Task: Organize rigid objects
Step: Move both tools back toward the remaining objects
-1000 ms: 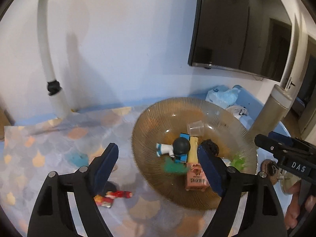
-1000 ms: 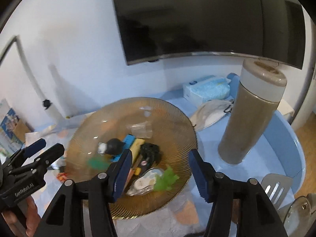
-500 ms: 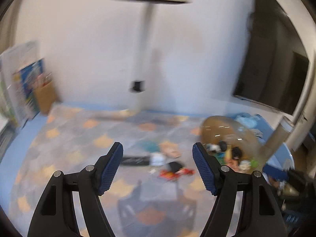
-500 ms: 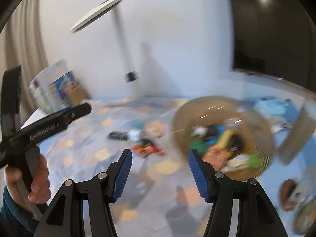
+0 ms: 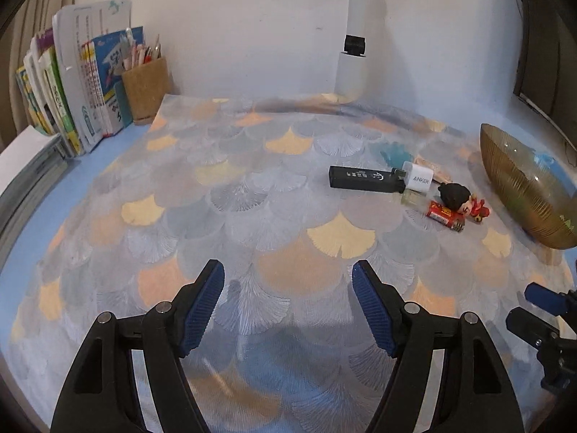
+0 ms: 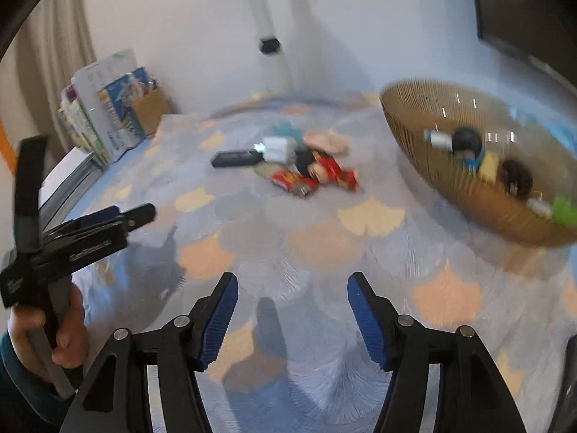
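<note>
Several small items lie together on the patterned mat: a black stick-shaped device (image 5: 364,179), a white charger (image 5: 418,179), a black-haired figurine in red (image 5: 461,198) and a red tube (image 5: 444,214). To their right stands an amber ribbed bowl (image 5: 519,195) with several objects inside, blurred in the right wrist view (image 6: 468,195). My left gripper (image 5: 288,274) hangs open over bare mat, well short of the items. My right gripper (image 6: 293,283) is empty too, its jaws opening, with the cluster (image 6: 294,182) ahead of it.
Books (image 5: 72,83) and a cork pen holder (image 5: 144,88) stand at the back left. A white lamp pole (image 5: 355,29) rises by the wall. A dark screen (image 6: 523,11) hangs at the right. A hand (image 6: 61,339) holds the left gripper's handle.
Both views have swung left and down, away from the bowl, which now sits at the right. The loose cluster on the mat has come into view ahead. Both grippers stay empty.
</note>
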